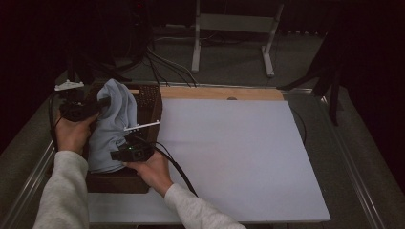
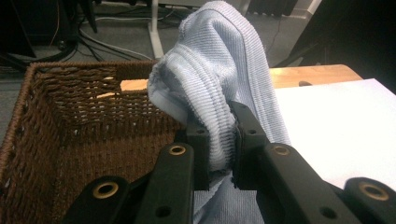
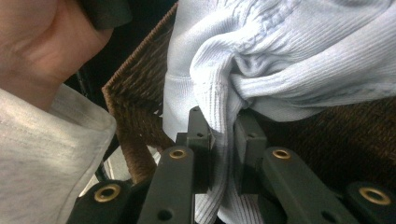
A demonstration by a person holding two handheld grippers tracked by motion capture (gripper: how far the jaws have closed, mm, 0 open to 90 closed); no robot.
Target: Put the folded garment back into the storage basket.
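A pale blue ribbed garment (image 1: 111,125) hangs over a brown wicker basket (image 1: 152,101) at the table's left. My left gripper (image 1: 101,102) is shut on the garment's upper part; in the left gripper view the black jaws pinch a fold of the cloth (image 2: 219,88) above the basket's inside (image 2: 84,121). My right gripper (image 1: 130,137) is shut on a lower bunch of the same garment (image 3: 280,60), beside the basket's woven wall (image 3: 140,93). The cloth spans between both grippers, lifted above the basket.
A large white board (image 1: 239,152) covers the table to the right of the basket, with a strip of wood (image 1: 219,93) behind it. A black cable (image 1: 176,169) trails from the right gripper across the board. The person's grey sleeve (image 3: 42,154) is close at left.
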